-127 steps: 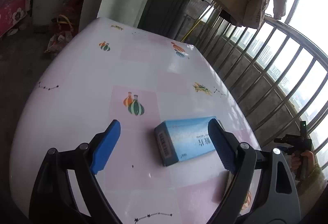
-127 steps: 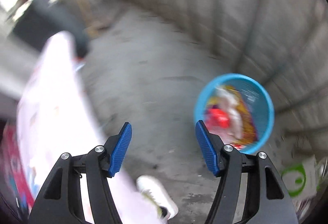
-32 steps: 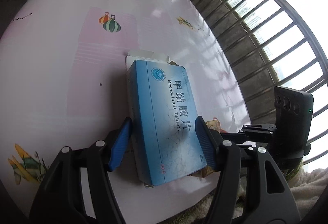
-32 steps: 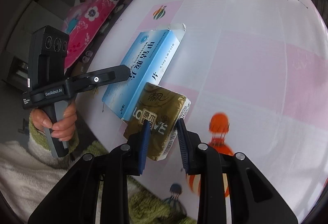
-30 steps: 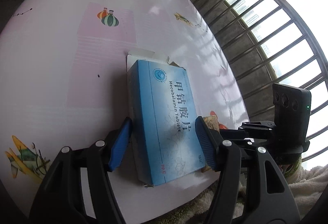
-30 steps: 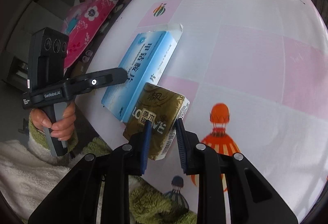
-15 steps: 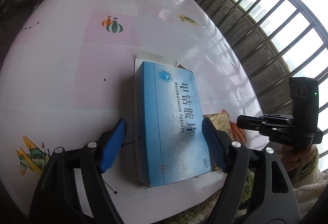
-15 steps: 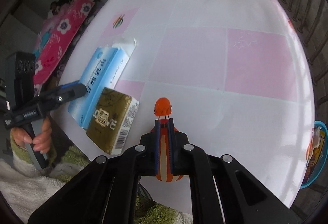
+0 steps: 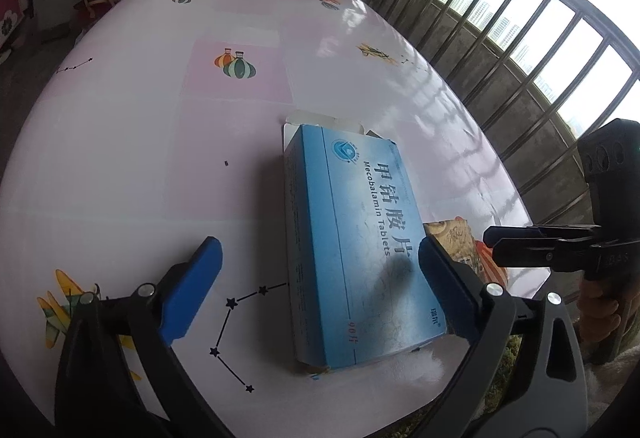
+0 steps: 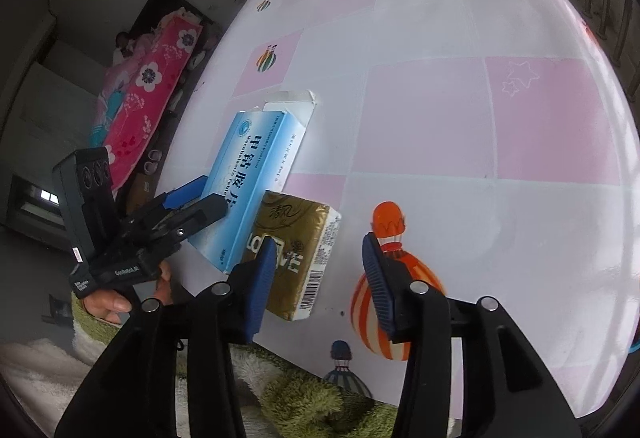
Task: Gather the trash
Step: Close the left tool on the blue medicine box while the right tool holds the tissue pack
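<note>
A blue medicine box (image 9: 356, 250) with an open far flap lies on the pink-and-white table (image 9: 160, 141). My left gripper (image 9: 320, 278) is open, its right finger touching the box's right edge, the left finger well off to the left. A gold tissue pack (image 10: 298, 250) lies against the box (image 10: 256, 173) near the table edge. My right gripper (image 10: 320, 278) is open just over the pack's near right side, holding nothing. The left gripper also shows in the right wrist view (image 10: 188, 205).
A window grille (image 9: 540, 49) runs along the table's right side. A pink flowered blanket (image 10: 148, 93) lies on the floor beyond the table. A fuzzy green and white cloth (image 10: 304, 398) sits below the near table edge.
My left gripper opened from around the blue box and drew back. My right gripper let go of the tissue pack, shut, then opened again beside it.
</note>
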### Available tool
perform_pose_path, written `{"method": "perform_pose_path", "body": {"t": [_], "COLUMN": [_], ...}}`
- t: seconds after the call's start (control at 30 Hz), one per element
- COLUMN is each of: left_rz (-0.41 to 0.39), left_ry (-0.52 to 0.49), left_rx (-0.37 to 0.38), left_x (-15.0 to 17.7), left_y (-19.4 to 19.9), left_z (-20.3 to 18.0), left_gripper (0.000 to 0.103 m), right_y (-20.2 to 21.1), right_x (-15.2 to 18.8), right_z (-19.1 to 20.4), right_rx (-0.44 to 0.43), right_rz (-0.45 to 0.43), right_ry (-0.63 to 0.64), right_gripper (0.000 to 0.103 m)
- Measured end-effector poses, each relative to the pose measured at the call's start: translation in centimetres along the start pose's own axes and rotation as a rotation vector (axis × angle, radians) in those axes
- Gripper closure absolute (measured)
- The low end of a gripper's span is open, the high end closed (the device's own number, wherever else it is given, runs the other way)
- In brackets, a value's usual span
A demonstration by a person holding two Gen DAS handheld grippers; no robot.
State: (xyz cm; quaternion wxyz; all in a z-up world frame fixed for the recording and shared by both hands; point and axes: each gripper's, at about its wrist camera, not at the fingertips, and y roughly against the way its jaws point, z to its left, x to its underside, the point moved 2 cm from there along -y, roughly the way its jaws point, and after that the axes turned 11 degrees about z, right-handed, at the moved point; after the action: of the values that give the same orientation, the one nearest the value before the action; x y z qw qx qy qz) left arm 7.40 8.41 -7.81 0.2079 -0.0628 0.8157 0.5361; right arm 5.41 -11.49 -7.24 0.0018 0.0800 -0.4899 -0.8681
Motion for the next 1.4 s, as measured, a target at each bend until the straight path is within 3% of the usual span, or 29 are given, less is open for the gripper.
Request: {"method": "perform_pose_path", "body": {"t": [0.13, 0.33, 0.73, 0.97, 1.1, 1.23, 1.4], "left_rz": [0.010, -0.037, -0.045, -0.044, -0.062, -0.083, -0.026], "left_ry": [-0.018, 0.057, 0.138, 0.113, 0.071, 0.020, -0.028], "left_rx": [0.004, 0.102, 0.212, 0.189, 0.067, 0.116, 0.055], "left_x": [-0.2, -0.1, 0.0, 0.2, -0.2, -0.3, -0.5], "left_y": [0.0, 0.5, 0.8, 0.9, 1.5, 2.7, 1.6], "left_z": [0.1, 1.6, 2.7, 2.4, 1.5, 0.1, -1.9], "left_gripper": [0.009, 0.009, 0.009, 0.009, 0.009, 0.009, 0.010], "right_y": [-0.4, -1.1, -3.3, -2.4, -0.9, -0.2, -0.1], "right_x": [0.2, 0.3, -0.6, -0.3, -0.5, -0.5, -0.7], "right_z": [0.9, 2.5, 4.6, 3.5, 1.2, -0.2, -0.8], "right_rx": [0.017, 0.076, 0.214, 0.263, 0.282, 0.282, 0.275], "right_rz": [0.010, 0.009, 0.004, -0.016, -0.046, -0.062, -0.075], "right_ry": [0.015, 0.057, 0.138, 0.134, 0.073, 0.026, 0.002], "right_gripper": [0.048, 0.041, 0.042, 0.046, 0.046, 0.044, 0.039]}}
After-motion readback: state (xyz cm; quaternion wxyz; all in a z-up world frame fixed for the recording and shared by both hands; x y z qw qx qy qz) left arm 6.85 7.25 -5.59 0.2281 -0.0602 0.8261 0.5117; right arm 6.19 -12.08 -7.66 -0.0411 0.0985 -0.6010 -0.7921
